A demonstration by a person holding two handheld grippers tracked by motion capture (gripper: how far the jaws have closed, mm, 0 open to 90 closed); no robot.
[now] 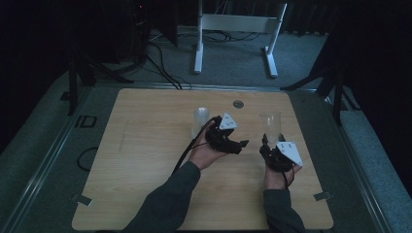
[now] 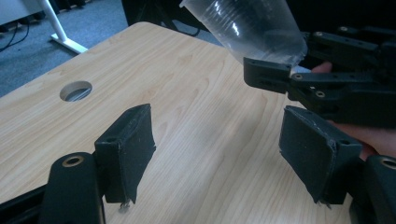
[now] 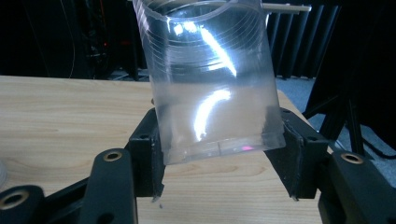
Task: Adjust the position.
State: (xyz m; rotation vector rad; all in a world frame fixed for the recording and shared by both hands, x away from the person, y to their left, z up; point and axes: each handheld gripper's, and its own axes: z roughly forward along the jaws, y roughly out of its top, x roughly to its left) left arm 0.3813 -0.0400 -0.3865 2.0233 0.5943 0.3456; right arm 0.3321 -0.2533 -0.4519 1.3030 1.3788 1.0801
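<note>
A clear plastic cup [image 1: 270, 124] stands upright at the table's right side, and my right gripper [image 1: 265, 141] is shut on its base. In the right gripper view the cup [image 3: 210, 79] sits between the two black pads [image 3: 149, 149] of that gripper [image 3: 219, 140], tilted a little. My left gripper [image 1: 242, 144] points right, toward the held cup, and stands open with nothing between its jaws [image 2: 217, 121]. From there I see the cup [image 2: 247, 28] and the right gripper [image 2: 327, 79] at the upper right. A second clear cup [image 1: 200, 119] stands behind the left hand.
The wooden table [image 1: 145, 160] has a round cable hole [image 1: 238, 104] near its far edge, also seen as the hole [image 2: 75, 90]. A white desk frame [image 1: 233, 29] and cables lie on the floor beyond. Dark stand legs flank the table.
</note>
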